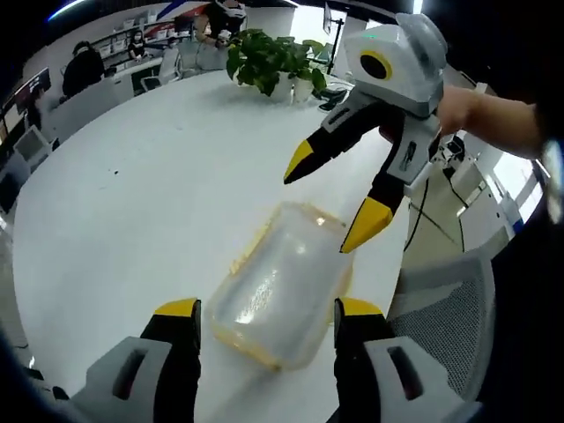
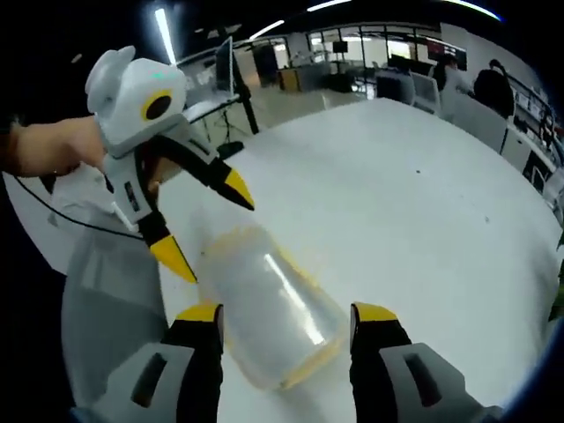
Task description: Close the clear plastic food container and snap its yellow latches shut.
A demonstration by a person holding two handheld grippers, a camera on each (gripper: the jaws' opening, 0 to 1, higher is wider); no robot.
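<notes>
A clear plastic food container [image 1: 280, 284] with yellow trim along its rim lies on the white round table [image 1: 132, 203], close to the table's edge. My left gripper [image 1: 268, 310] is open, and its yellow-tipped jaws straddle the container's near end. Just above the container's far end hovers my right gripper [image 1: 333, 194], also open and held by a hand. In the right gripper view the container [image 2: 269, 304] lies between the open right gripper's [image 2: 286, 315] jaws. The left gripper [image 2: 207, 222] hangs open over its far end. I cannot tell how the latches stand.
A potted green plant [image 1: 273, 62] stands at the far side of the table. A grey mesh chair [image 1: 449, 308] sits just past the table edge beside the container, and the same chair [image 2: 106, 300] appears in the right gripper view. People sit at desks in the background.
</notes>
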